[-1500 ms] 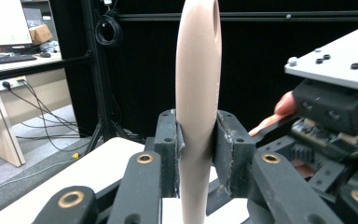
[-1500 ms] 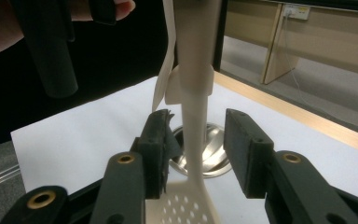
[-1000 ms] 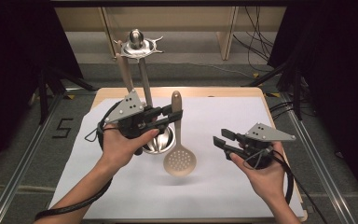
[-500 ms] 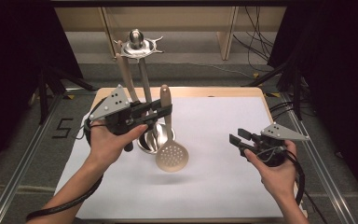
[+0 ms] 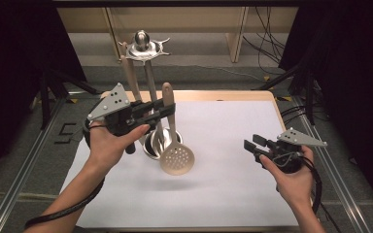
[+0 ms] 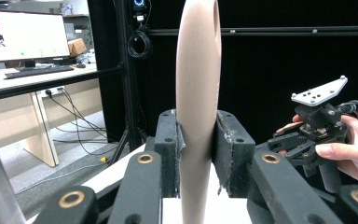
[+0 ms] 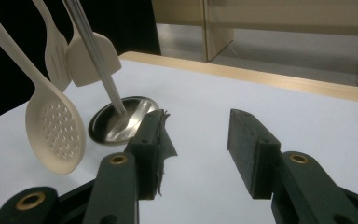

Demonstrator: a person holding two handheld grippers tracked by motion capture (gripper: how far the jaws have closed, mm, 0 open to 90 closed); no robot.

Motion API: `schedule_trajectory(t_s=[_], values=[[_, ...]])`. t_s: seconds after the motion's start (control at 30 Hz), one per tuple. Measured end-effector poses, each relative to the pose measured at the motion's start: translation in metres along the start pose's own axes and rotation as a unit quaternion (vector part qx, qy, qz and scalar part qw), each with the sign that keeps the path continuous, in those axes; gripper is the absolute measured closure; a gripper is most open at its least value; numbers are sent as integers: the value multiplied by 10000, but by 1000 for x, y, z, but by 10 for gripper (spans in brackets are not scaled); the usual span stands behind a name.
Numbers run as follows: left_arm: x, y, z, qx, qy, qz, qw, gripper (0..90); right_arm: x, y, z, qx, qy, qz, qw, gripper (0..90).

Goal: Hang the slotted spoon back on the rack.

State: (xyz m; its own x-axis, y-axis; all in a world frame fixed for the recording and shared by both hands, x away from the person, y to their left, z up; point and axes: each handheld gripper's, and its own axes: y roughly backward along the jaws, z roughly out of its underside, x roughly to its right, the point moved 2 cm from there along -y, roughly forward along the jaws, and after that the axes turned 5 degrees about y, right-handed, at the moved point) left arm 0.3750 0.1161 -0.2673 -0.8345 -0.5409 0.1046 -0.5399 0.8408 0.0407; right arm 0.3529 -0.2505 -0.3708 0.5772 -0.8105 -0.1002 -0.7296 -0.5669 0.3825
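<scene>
Right gripper (image 5: 250, 147), fingers parted and empty, hovers over the counter (image 5: 233, 194). Left gripper (image 5: 167, 110) fingers clench the slotted spoon (image 5: 177, 158) handle, bowl dangling beside the utensil stand (image 5: 142, 46); a loose grip risks swinging into hanging utensils.

Even overhead light falls on the white table sheet (image 5: 233, 165), while the surroundings sink into black. The slotted spoon (image 5: 177, 158) casts a soft shadow beneath it. Glare glints off the steel rack top (image 5: 142, 42). Close up, the spoon handle (image 6: 197, 93) looks soft and unfocused.
</scene>
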Motion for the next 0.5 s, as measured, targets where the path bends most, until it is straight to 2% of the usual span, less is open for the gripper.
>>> schedule_trajectory(t_s=[0.07,0.17,0.33,0.43,0.5], values=[[-1,1,-1,-6,-18,-37,10000,719,2,0,0,37,122,11,9999,571],[-2,2,-1,-17,-58,-63,10000,719,4,2,3,-19,40,30,10000,571],[-4,3,-3,-59,-61,-29,10000,719,10,1,6,8,117,39,9999,571],[-9,4,-3,-49,-67,-96,9999,719,13,1,9,-131,76,230,9996,570],[-11,5,-2,-57,-54,-131,9999,719,19,-1,10,-96,192,270,9994,569]])
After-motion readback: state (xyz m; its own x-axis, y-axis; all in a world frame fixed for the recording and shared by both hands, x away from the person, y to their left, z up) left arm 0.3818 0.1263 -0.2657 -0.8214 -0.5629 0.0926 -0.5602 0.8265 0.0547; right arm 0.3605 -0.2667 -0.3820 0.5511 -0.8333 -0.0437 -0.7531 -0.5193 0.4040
